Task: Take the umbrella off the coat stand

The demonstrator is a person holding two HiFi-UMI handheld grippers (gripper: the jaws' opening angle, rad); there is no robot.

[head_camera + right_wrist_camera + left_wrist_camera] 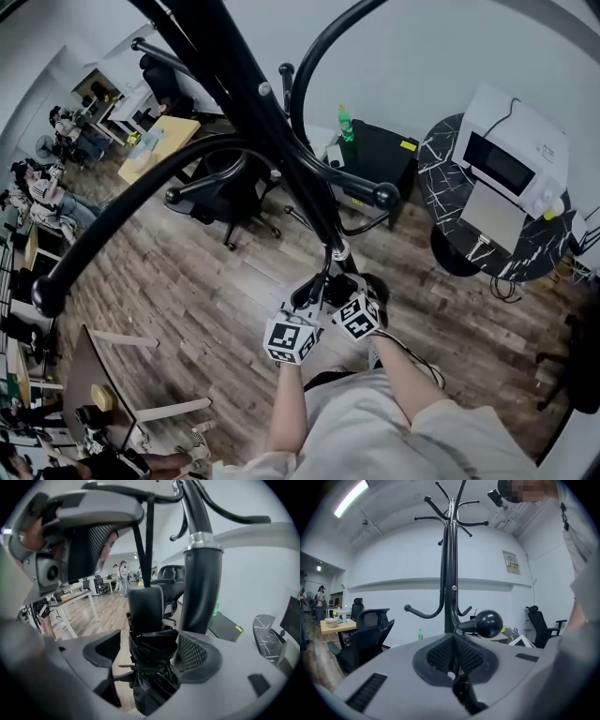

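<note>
The black coat stand [272,122] rises through the head view, and both grippers meet at its pole. The folded black umbrella [151,667] hangs upright beside the pole [201,588], its handle [146,606] topped by a thin strap [149,541] running upward. My right gripper [150,653] is open, with the umbrella between its jaws; the left pad stands clear of it. My left gripper [453,660] is shut, a thin black strap pinched in its jaws, facing the stand [450,573] and a knobbed hook [487,623]. From above, the left gripper [307,298] and right gripper [345,289] sit side by side.
Curved hook arms [122,216] sweep out around the pole. A white microwave [511,155] sits on a round black table [450,206] at the right. A black office chair [230,192] and a cabinet with a green bottle [345,124] stand behind. People sit at desks [47,187] far left.
</note>
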